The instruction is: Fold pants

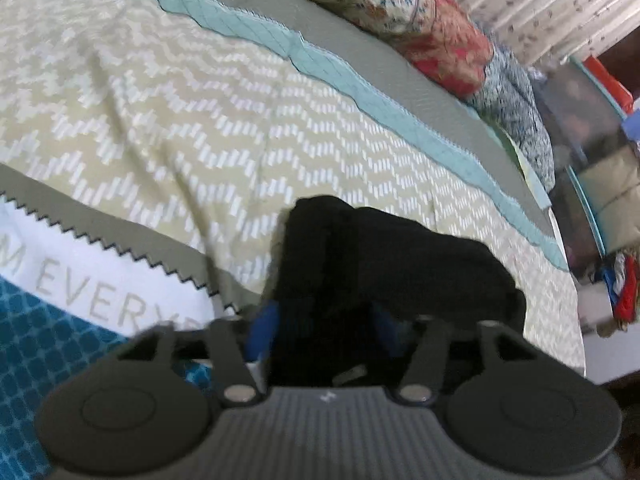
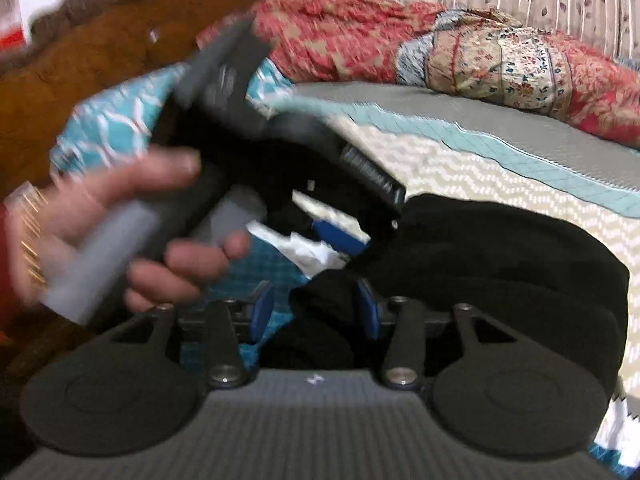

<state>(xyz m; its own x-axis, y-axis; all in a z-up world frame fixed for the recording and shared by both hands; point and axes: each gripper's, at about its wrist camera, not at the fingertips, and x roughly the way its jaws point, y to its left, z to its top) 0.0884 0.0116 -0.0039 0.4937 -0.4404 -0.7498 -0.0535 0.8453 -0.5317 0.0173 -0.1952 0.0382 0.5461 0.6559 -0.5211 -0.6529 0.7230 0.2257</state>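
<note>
**Soft black pants bunched on the bed, both grippers at their near edge**

The black pants (image 1: 384,264) are lying in a loose heap on the patterned bedspread (image 1: 160,120), at about six o'clock in both wrist views. They are looking limp and light, thick where layers are doubling, and likely to sag and slide rather than hold a crease. The left gripper (image 1: 324,328) is standing partly open with dark cloth between its blue pads (image 1: 266,328); whether the pads are pressing is unclear. The right gripper (image 2: 314,312) is likewise partly open, a fold reaching in from three o'clock. A hand (image 2: 132,232) is carrying the other tool at nine o'clock. Pinching a hem or waistband edge, not the bulk, seems the better hold.
</note>
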